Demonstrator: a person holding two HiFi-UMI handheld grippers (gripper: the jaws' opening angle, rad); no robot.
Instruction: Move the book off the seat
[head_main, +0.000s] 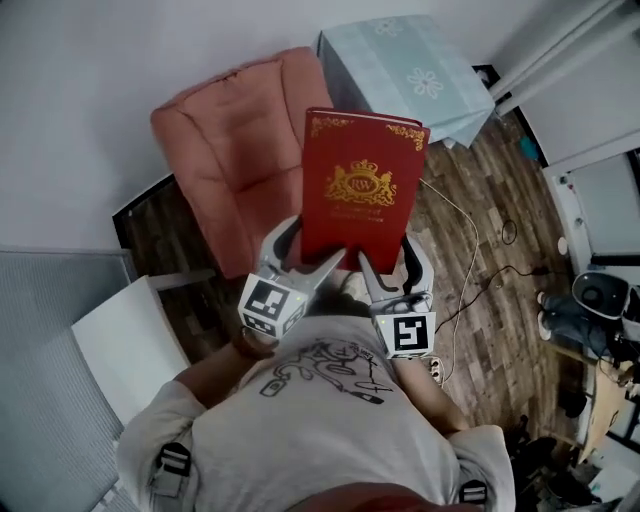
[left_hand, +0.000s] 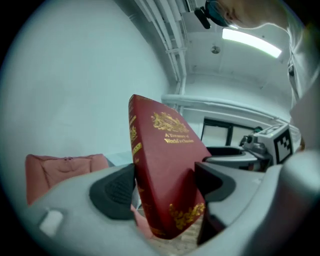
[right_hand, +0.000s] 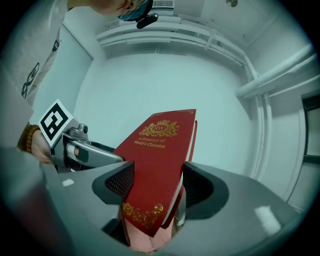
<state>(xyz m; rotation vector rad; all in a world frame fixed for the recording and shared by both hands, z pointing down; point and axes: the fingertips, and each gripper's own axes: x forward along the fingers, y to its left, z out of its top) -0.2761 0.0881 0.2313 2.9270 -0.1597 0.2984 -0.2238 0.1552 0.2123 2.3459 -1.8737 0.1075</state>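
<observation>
A thick red book (head_main: 358, 190) with gold ornaments is held in the air in front of the person, above the floor beside the pink padded seat (head_main: 235, 145). My left gripper (head_main: 305, 262) is shut on the book's near left corner, and in the left gripper view the book (left_hand: 165, 160) stands between both pads. My right gripper (head_main: 385, 265) is shut on the near right corner, its pads pressing the cover and the page edge of the book (right_hand: 157, 165).
A small table with a pale patterned cloth (head_main: 405, 70) stands behind the seat. A white box (head_main: 130, 345) sits at the lower left. Cables (head_main: 470, 260) trail over the wooden floor, and equipment (head_main: 600, 300) stands at the right.
</observation>
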